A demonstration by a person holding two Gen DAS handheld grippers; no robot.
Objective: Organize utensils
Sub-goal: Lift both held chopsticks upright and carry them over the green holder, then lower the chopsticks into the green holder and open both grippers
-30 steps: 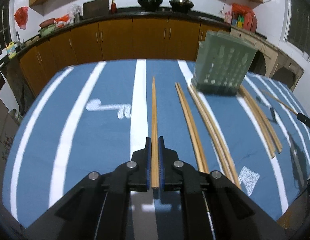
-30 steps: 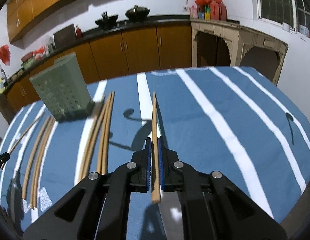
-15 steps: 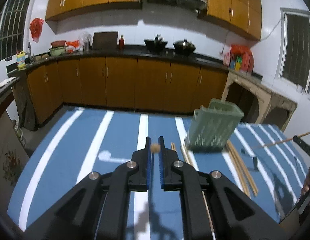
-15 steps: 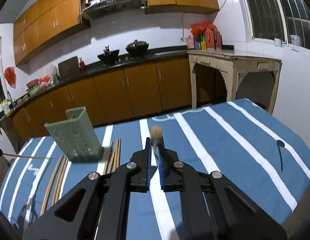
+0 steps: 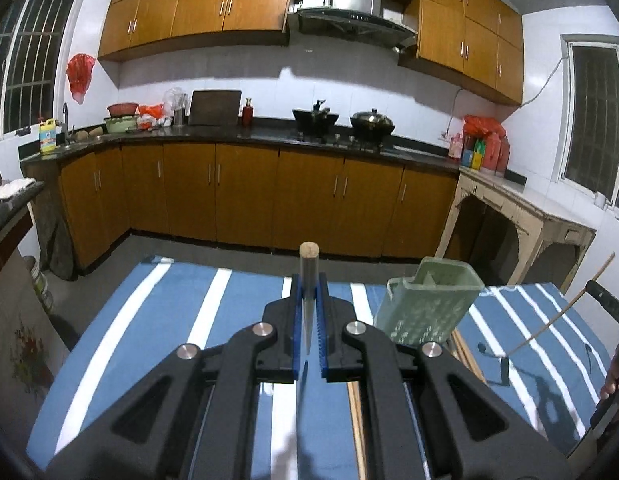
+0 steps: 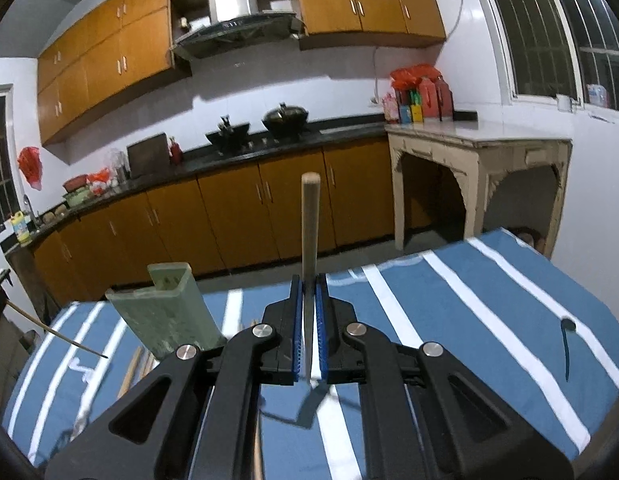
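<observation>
My left gripper [image 5: 309, 284] is shut on a wooden chopstick [image 5: 309, 258] and holds it upright above the blue striped tablecloth [image 5: 157, 308]. My right gripper [image 6: 309, 284] is shut on another wooden chopstick [image 6: 310, 220], also upright. A green perforated utensil holder [image 5: 427, 304] stands on the table just right of the left gripper; in the right wrist view the holder [image 6: 165, 312] is to the left. Several more chopsticks [image 6: 135, 364] lie on the cloth beside the holder. The right gripper's chopstick also shows in the left wrist view [image 5: 557, 312].
The table ends at the far edge [image 5: 269, 270], with kitchen floor and brown cabinets [image 5: 249, 200] beyond. A pale side table [image 6: 481, 168] stands to the right. A dark mark [image 6: 565, 344] lies on the cloth at right.
Both grippers have lifted their chopsticks off the cloth and tilted them from lying flat to upright. The views now look across the kitchen instead of down at the table.
</observation>
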